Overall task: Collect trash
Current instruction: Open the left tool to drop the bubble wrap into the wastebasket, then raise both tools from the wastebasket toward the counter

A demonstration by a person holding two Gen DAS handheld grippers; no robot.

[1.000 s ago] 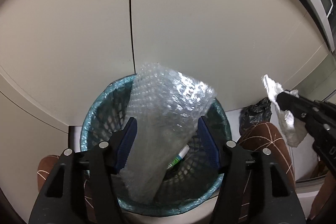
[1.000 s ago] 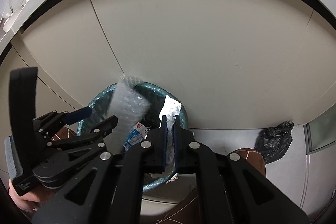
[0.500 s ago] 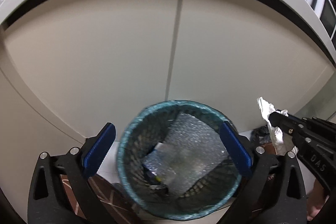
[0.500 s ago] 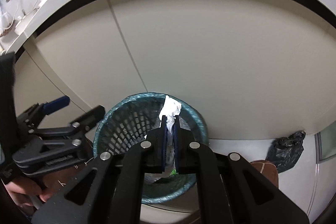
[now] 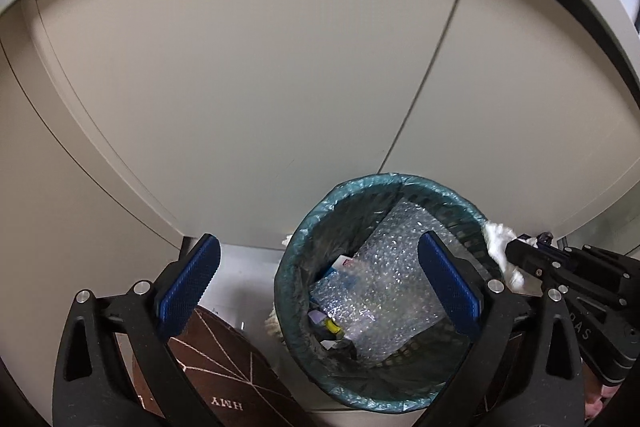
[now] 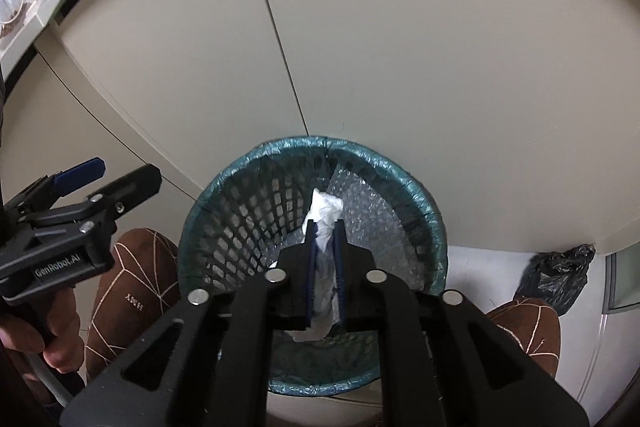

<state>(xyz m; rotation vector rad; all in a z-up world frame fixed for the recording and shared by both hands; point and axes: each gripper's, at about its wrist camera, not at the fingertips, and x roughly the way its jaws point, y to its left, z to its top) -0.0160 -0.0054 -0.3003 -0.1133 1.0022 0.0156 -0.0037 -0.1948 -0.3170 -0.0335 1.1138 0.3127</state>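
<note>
A mesh bin with a teal liner [image 5: 360, 183] [image 6: 300, 141] stands on the floor against beige cabinet doors. A sheet of bubble wrap [image 5: 392, 291] [image 6: 360, 203] lies inside it on other rubbish. My left gripper [image 5: 316, 239] [image 6: 128, 169] is wide open and empty, above the bin's left side. My right gripper [image 6: 325, 223] [image 5: 516, 247] hangs over the bin's mouth with a crumpled white tissue [image 6: 326, 207] [image 5: 498, 235] between its pads. Its jaws are opening, and the tissue still fills the narrow gap.
Beige cabinet doors [image 5: 280, 67] rise right behind the bin under a countertop edge. A black plastic bag [image 6: 560, 279] lies on the floor at the right. Brown slippers [image 5: 224, 367] [image 6: 524, 323] flank the bin. A hand [image 6: 52, 339] holds the left gripper.
The bubble wrap left my left gripper and dropped into the bin; that gripper spread wide and shifted left. My right gripper carried the tissue leftward and down over the bin.
</note>
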